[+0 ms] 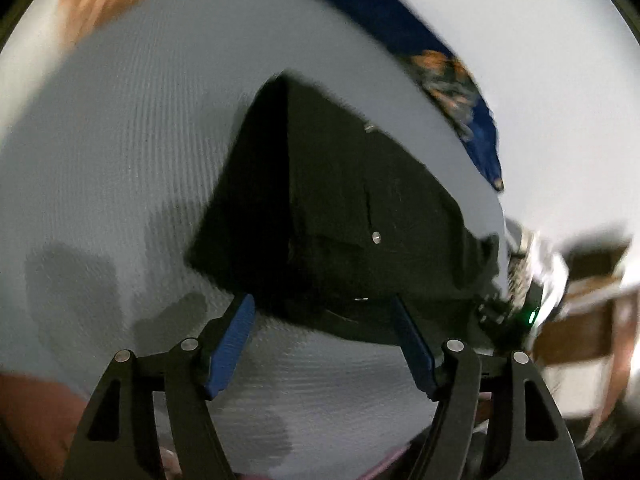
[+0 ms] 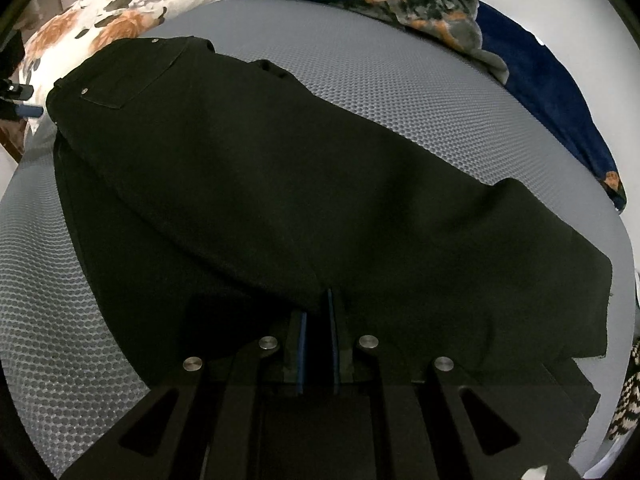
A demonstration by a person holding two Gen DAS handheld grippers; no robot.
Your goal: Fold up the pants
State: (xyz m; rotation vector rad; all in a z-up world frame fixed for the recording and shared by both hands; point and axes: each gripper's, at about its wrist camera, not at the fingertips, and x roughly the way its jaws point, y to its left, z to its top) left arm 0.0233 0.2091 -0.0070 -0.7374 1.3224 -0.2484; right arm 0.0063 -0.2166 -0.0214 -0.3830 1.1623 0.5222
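Black pants lie on a grey textured mat, legs folded onto each other, waist and back pocket at the far left. My right gripper is shut on the pants' fabric at the near edge of the legs. In the left wrist view the pants show from the waist end, with metal rivets. My left gripper is open, its blue pads just short of the waistband, nothing between them. This view is motion-blurred.
A blue blanket with a dog print lies along the mat's far edge, also seen in the left wrist view. A floral pillow sits at the far left. The other gripper shows at the left edge.
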